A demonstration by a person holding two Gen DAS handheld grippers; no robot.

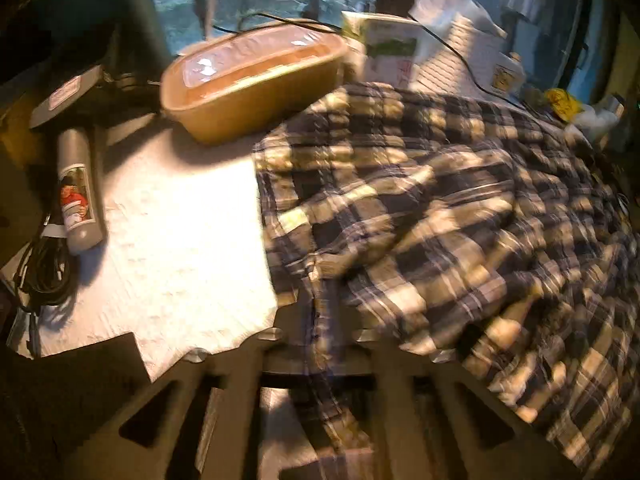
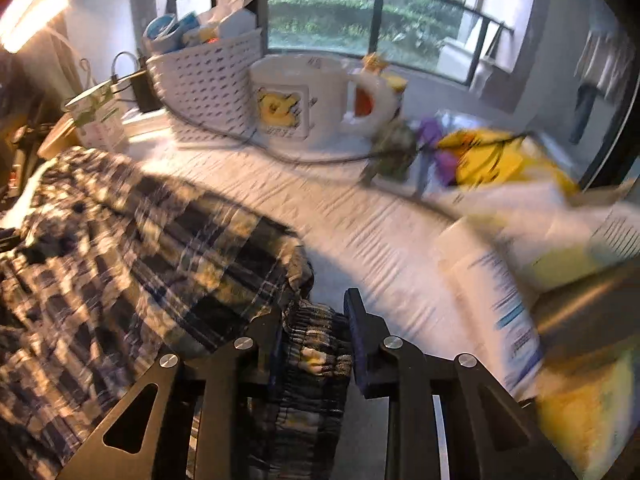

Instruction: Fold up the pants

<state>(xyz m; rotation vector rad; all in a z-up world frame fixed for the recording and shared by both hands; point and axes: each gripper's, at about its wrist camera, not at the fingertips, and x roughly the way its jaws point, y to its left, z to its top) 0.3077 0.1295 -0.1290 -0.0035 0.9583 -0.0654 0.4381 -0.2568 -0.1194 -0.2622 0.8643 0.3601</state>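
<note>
Folding looks barely begun; the plaid pants [image 1: 420, 208] lie rumpled on the white table cover [image 1: 176, 232], spread between the tan tub [image 1: 256, 84] and the mug [image 2: 298, 96], with no clean crease showing; the left gripper [image 1: 320, 344] pinches a strip of the cloth between nearly closed fingers; the right gripper [image 2: 314, 332] clamps a gathered, elastic-looking edge, likely the waistband, jaws narrowed onto it; by my judgement, smoothing, laying leg over leg and every later fold remain.
</note>
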